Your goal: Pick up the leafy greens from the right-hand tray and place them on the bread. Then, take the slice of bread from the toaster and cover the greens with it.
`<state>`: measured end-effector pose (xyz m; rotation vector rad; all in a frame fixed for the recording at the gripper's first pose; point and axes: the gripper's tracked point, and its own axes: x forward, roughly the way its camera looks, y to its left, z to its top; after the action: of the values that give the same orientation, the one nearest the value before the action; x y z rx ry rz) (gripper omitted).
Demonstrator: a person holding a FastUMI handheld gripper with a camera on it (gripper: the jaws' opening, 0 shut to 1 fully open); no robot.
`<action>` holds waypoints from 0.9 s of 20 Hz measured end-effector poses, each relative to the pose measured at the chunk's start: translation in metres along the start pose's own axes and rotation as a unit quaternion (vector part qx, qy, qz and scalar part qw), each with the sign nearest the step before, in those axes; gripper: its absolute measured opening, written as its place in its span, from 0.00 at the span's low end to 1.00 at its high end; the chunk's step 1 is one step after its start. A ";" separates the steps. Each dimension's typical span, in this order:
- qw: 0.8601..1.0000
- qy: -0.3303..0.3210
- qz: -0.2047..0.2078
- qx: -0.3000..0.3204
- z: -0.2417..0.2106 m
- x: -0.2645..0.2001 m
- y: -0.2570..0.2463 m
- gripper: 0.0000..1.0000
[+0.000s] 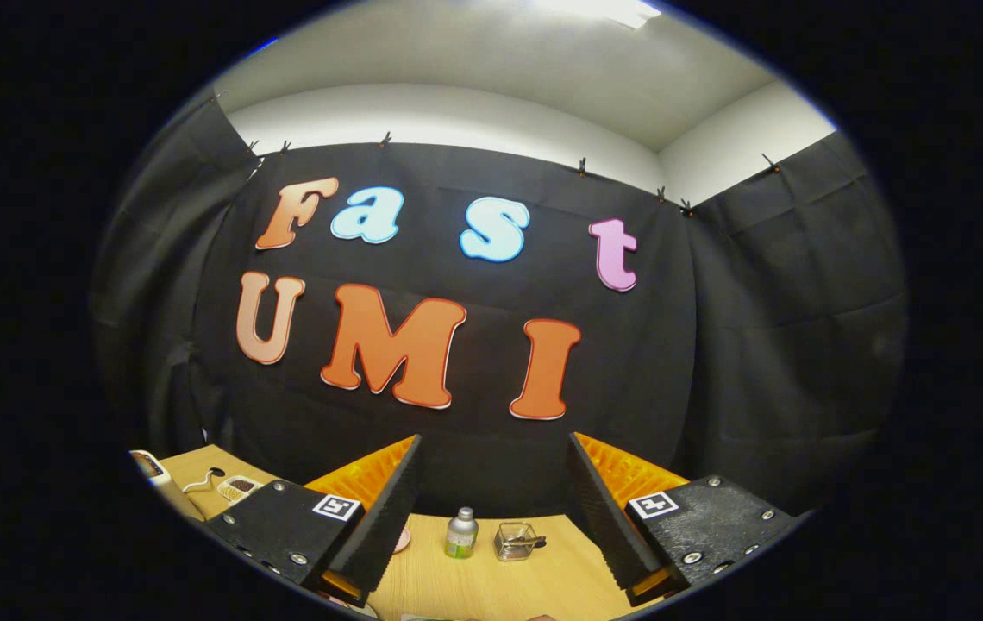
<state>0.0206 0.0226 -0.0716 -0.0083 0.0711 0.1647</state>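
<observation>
Wooden table half-hidden behind wide-apart, empty jaws; small bottle beyond.

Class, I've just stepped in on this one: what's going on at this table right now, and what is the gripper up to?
A hand-held gripper is raised and pointed toward the booth's black cloth wall, with its two fingers spread wide and nothing between them. Beyond the fingers, on the wooden table, stand a small silver bottle with a green label and a small clear glass container. No greens or bread are in hand, so the sandwich job looks not yet under way.
</observation>
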 end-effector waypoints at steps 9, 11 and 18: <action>0.991 0.130 0.027 0.001 -0.094 -0.006 0.017 0.98; 0.985 0.171 0.035 0.003 -0.121 -0.011 0.021 0.99; 0.935 0.345 0.082 0.027 -0.234 -0.052 0.044 0.99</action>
<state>-0.0538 0.0544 -0.3011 -0.0050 0.7815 0.3216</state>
